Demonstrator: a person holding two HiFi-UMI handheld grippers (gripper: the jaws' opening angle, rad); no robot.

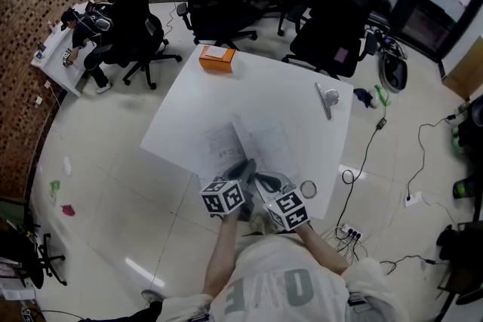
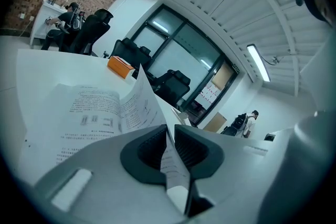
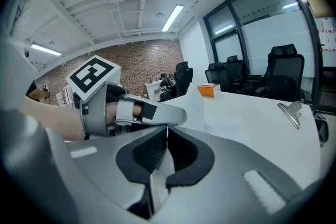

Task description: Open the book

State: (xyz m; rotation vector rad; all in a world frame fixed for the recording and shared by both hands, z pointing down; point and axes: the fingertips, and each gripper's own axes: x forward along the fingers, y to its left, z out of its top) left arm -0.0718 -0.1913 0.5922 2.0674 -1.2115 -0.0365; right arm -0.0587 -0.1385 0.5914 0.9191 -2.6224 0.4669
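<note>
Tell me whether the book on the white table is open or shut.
Open: the white printed book lies spread, text pages facing up, and the left gripper pinches one lifted page.

Book (image 1: 240,145) open flat, pale printed pages, one leaf (image 2: 140,102) raised, seemingly curled.

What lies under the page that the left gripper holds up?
A flat printed page shows beneath its left side; the raised page and left gripper hide the rest.
</note>
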